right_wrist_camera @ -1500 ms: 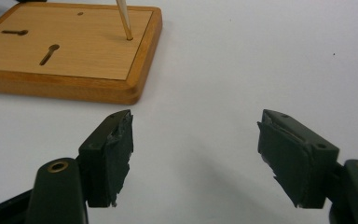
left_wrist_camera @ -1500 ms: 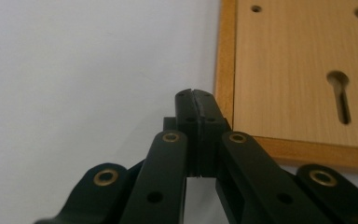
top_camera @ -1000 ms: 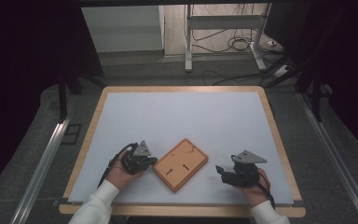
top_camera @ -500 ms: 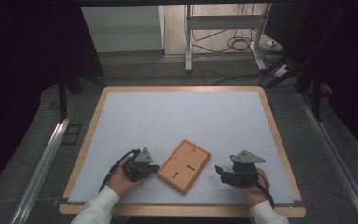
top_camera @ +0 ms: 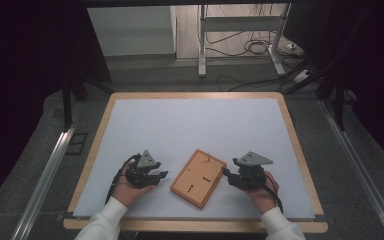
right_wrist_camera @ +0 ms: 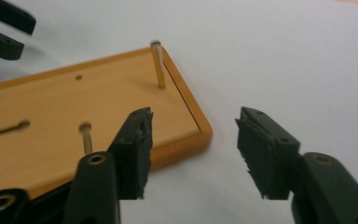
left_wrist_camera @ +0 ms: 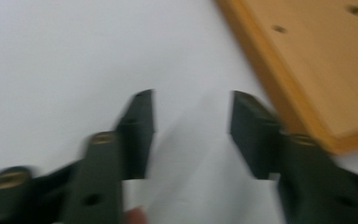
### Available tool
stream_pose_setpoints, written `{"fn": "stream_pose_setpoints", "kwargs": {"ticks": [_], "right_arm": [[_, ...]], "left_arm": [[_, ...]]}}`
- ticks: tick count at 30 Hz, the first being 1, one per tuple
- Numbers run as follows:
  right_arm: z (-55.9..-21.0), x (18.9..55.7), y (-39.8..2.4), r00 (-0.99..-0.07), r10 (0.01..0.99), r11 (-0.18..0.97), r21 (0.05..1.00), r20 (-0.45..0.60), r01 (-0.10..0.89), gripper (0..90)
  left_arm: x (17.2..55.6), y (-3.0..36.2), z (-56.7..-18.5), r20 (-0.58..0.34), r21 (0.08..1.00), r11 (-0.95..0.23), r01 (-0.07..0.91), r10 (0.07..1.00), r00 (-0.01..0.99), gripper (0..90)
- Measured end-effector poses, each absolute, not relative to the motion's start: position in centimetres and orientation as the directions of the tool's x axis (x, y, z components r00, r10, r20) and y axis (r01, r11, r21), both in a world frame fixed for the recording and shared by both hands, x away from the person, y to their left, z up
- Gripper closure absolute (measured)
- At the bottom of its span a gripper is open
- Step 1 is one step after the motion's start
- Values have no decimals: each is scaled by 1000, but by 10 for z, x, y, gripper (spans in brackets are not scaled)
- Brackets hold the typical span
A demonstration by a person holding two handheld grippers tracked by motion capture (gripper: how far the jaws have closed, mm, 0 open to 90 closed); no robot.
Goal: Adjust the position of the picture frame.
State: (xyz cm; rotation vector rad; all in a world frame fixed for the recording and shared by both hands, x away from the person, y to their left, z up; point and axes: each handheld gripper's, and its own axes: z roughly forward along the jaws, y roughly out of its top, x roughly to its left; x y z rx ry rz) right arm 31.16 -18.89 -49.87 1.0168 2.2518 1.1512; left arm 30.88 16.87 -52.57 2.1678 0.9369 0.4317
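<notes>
A flat wooden board [top_camera: 198, 178] with slots and small holes lies tilted on the white table top, near the front edge. Two thin metal pins [right_wrist_camera: 158, 65] stand up from it. My left gripper [top_camera: 161, 175] rests on the table just left of the board, open, with nothing between its jaws; in the left gripper view [left_wrist_camera: 191, 126] the board's edge [left_wrist_camera: 307, 60] lies to the right. My right gripper [top_camera: 226, 172] sits at the board's right side, open and empty; in the right gripper view [right_wrist_camera: 193, 140] the board's corner [right_wrist_camera: 200, 133] lies by the left jaw.
The white mat [top_camera: 195, 125] lies on a wooden-rimmed table [top_camera: 96, 135]. Behind the table are a metal stand [top_camera: 240, 35] and cables on the floor. An aluminium rail [top_camera: 50, 170] runs along the left side.
My left gripper has slid back toward the front edge and a little left, away from the board. The right gripper and the board have stayed put.
</notes>
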Motion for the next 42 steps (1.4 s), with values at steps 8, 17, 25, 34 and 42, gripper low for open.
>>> {"fn": "stream_pose_setpoints", "kwargs": {"ticks": [8,17,25,34,42], "right_arm": [[-513,341,-153,-687,727,427,792,-14,436,561],[-521,359,-133,-707,707,415,804,8,425,834],[-518,360,-127,-720,693,443,807,-32,390,848],[-510,362,-101,-770,633,485,813,-73,322,848],[-518,367,-67,-822,568,506,809,-52,298,848]], "left_arm": [[314,180,-528,19,735,-443,514,770,637,309],[312,185,-530,29,728,-452,515,772,635,300],[309,189,-531,31,724,-450,523,779,626,301],[308,193,-532,24,723,-438,534,789,614,302],[307,198,-531,23,726,-430,536,795,607,302]]}}
